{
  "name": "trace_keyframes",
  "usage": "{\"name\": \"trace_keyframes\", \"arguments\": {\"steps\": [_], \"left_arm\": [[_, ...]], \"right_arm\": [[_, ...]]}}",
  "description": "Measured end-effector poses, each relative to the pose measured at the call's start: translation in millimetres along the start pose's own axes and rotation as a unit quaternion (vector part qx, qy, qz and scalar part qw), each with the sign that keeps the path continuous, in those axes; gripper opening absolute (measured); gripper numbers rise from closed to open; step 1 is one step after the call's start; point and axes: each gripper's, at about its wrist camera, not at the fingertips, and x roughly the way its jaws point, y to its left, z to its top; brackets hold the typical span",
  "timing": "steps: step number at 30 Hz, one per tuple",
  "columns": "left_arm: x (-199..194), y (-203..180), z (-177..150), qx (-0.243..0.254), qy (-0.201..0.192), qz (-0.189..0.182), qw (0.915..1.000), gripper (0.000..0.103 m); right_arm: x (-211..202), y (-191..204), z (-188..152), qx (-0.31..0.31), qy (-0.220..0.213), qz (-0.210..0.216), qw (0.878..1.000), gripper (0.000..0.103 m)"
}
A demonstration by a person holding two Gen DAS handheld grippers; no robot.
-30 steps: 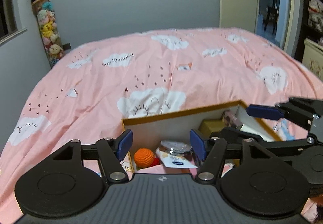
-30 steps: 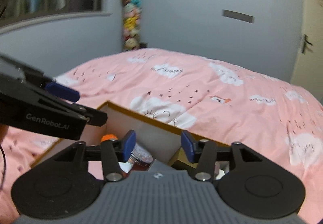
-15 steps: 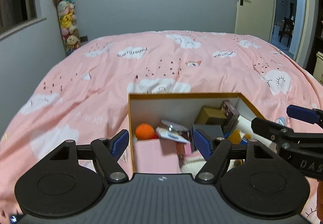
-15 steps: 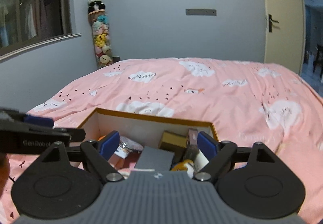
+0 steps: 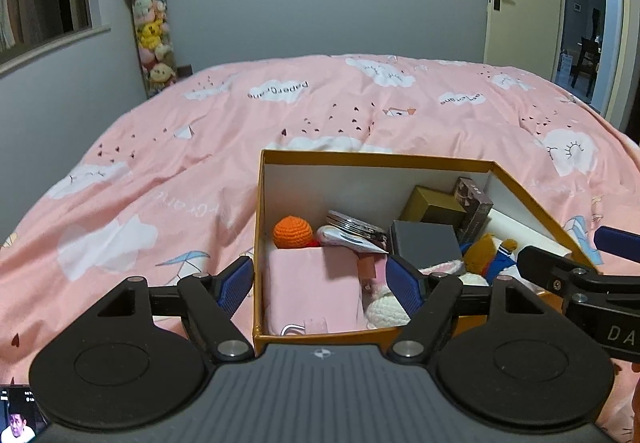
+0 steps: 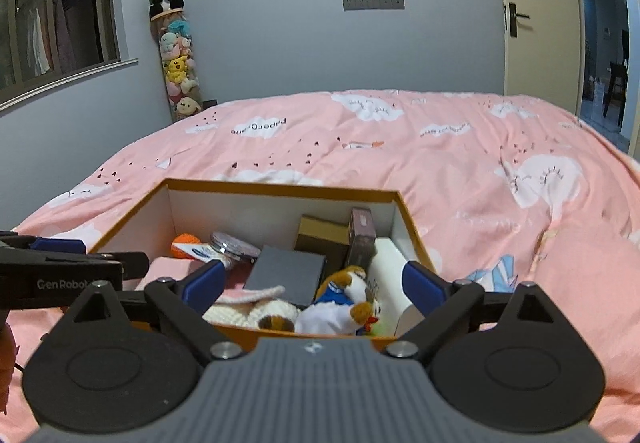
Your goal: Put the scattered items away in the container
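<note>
In the left wrist view, our left gripper [image 5: 320, 279] hangs over the near left corner of the orange-rimmed box [image 5: 376, 159] on the pink duvet [image 5: 200, 163]; its jaws are opening with nothing between them. The crocheted orange ball [image 5: 293, 232] lies inside the box. In the right wrist view, our right gripper [image 6: 316, 283] is likewise opening, empty, above the plush toy [image 6: 340, 307] at the box's near wall, apparently having let go.
</note>
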Motion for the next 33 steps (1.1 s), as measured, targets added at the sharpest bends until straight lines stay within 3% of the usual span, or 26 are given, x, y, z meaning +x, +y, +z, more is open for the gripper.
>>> {"name": "trace_keyframes", "arguments": {"steps": [11, 33], "left_arm": [[7.7, -12.2, -10.5, 0.030, -0.012, 0.029, 0.9991, 0.092], [14.8, -12.4, -14.0, 0.035, 0.004, 0.034, 0.9988, 0.093]], "right_arm": [[17.4, -6.7, -18.0, 0.007, 0.023, -0.002, 1.000, 0.096], [20.0, -11.0, -23.1, 0.021, 0.019, 0.005, 1.000, 0.098]]}}
